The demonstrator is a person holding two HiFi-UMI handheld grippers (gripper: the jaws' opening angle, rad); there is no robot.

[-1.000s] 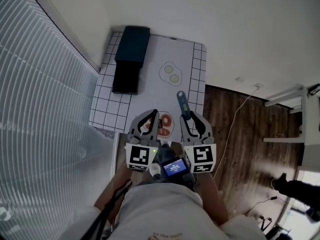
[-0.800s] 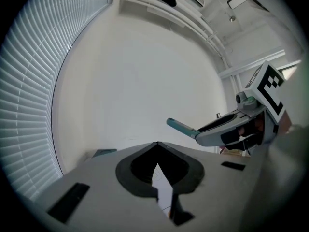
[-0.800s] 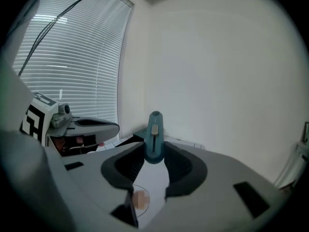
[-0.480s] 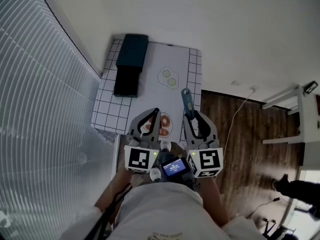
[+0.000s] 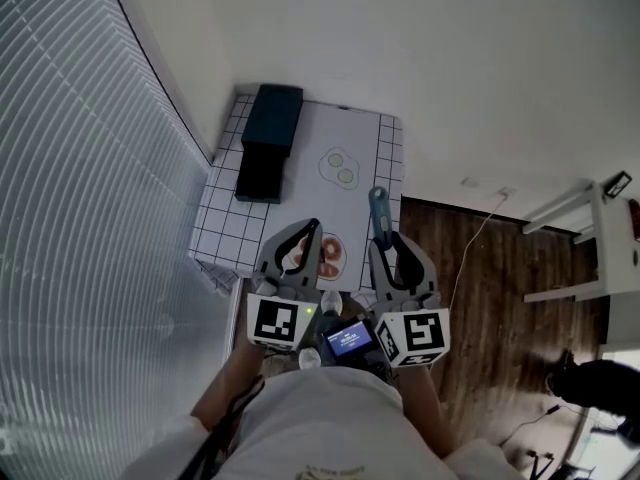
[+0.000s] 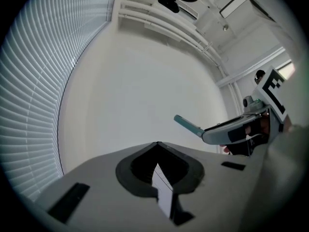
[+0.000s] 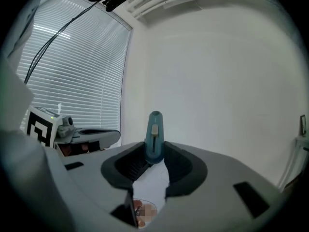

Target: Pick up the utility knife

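We hold the teal plastic utility knife (image 7: 154, 129) clenched in the jaws of our right gripper (image 7: 154, 150), while the jaws of our left gripper (image 6: 157, 144) are pressed together, empty.

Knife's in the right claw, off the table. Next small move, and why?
Probably just hold it level and steady. The right claw is shut on the utility knife, most of its body sticking out ahead of the grip, and it hangs clear above the table; the left claw is shut and empty. More height looks unnecessary.
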